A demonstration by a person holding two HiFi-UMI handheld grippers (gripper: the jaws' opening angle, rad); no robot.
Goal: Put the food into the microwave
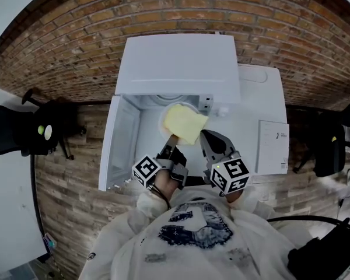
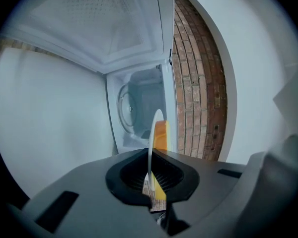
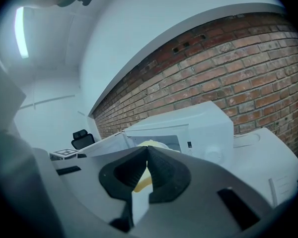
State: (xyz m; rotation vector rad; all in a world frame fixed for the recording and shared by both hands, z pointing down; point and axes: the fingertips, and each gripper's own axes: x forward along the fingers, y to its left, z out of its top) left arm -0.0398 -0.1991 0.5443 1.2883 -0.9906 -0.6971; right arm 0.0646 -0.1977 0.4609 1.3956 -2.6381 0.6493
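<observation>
- Left hand-held gripper [image 1: 171, 143]: jaws clamped on the near rim of the plate [image 1: 163, 120], which sits edge-on between them.
- Yellow food slice [image 1: 185, 123]: lies flat on the plate at the mouth of the open microwave [image 1: 178, 66], partly inside.
- Right hand-held gripper [image 1: 206, 136]: jaws together and empty, just right of the plate.
- Handling: the plate is likely stiff, slick and breakable, and a one-sided rim hold could let it tip. The slice looks light and soft and may slide. Keep level.

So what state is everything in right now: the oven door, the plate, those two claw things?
microwave door: swung fully open to the left.
plate: held by its rim at the mouth of the microwave.
food: yellow, lying on the plate.
left gripper: shut on the plate's rim.
right gripper: shut, nothing between its jaws.
</observation>
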